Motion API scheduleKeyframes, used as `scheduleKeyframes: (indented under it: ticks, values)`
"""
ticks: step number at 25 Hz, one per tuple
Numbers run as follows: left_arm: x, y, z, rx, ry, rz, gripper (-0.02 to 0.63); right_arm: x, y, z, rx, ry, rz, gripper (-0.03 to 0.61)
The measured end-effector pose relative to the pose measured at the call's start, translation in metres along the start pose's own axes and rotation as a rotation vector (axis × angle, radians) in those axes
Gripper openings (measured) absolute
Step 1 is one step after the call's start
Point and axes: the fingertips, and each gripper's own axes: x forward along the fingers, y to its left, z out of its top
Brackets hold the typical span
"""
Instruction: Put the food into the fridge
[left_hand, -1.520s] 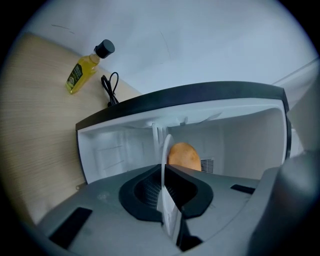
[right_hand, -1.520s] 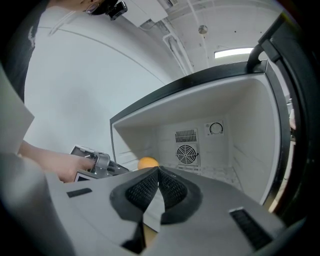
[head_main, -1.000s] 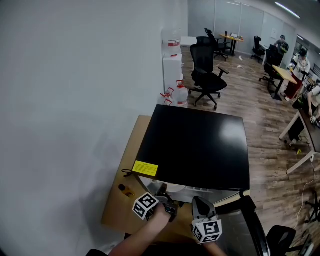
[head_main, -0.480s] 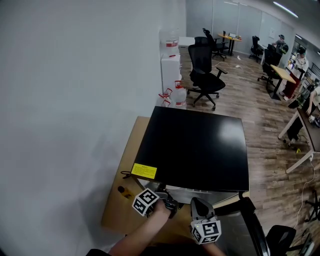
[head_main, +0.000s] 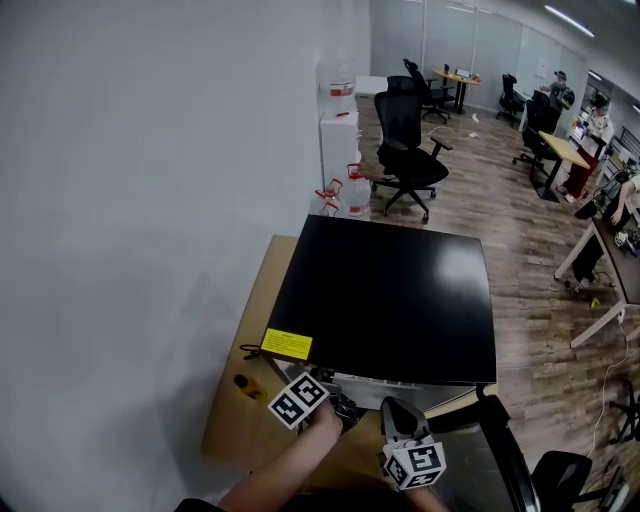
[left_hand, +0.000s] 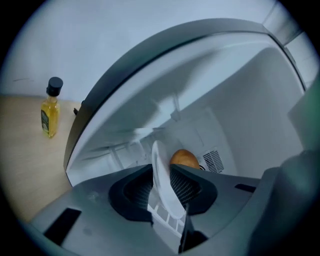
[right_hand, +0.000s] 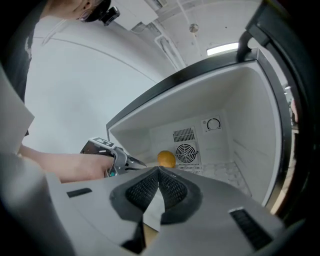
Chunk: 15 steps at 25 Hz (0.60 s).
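A small black-topped fridge (head_main: 390, 290) stands open on a wooden table. In the left gripper view a white plate (left_hand: 162, 180) stands on edge between the jaws of my left gripper (left_hand: 167, 187). Those jaws have just been opening, and mesh shows on both sides of the plate. A round orange-brown piece of food (left_hand: 184, 158) lies behind the plate inside the fridge, and it also shows as the same food (right_hand: 166, 159) by the back-wall fan. My left gripper (right_hand: 107, 152) reaches into the fridge from the left. My right gripper (right_hand: 158, 171) hovers before the opening, shut and empty.
A small yellow oil bottle (left_hand: 50, 107) stands on the table (head_main: 235, 420) left of the fridge. The open fridge door (right_hand: 295, 100) is on the right. A white wall runs along the left. Office chairs (head_main: 410, 150), desks and water jugs stand beyond.
My left gripper has rolled, its marker cube now turned and a little higher in the head view. The right gripper has stayed put.
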Motion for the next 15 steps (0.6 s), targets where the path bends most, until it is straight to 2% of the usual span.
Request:
scheduleKeyframes:
  ticks: [3,7,15]
  values:
    - [0.0005,-0.0042,0.0011,0.095,-0.009,0.005,0.111,-0.0019,-0.003,0.0037,0.049,-0.011,-0.001,0.06]
    - [0.0,-0.004,0.007,0.202,-0.05,0.014,0.124,-0.005,-0.0012,0.0071,0.075,-0.03,0.004,0.06]
    - [0.002,-0.001,0.0082,0.43,-0.088,0.058,0.19,-0.007,-0.0008,0.0085,0.061,-0.04,0.006,0.06]
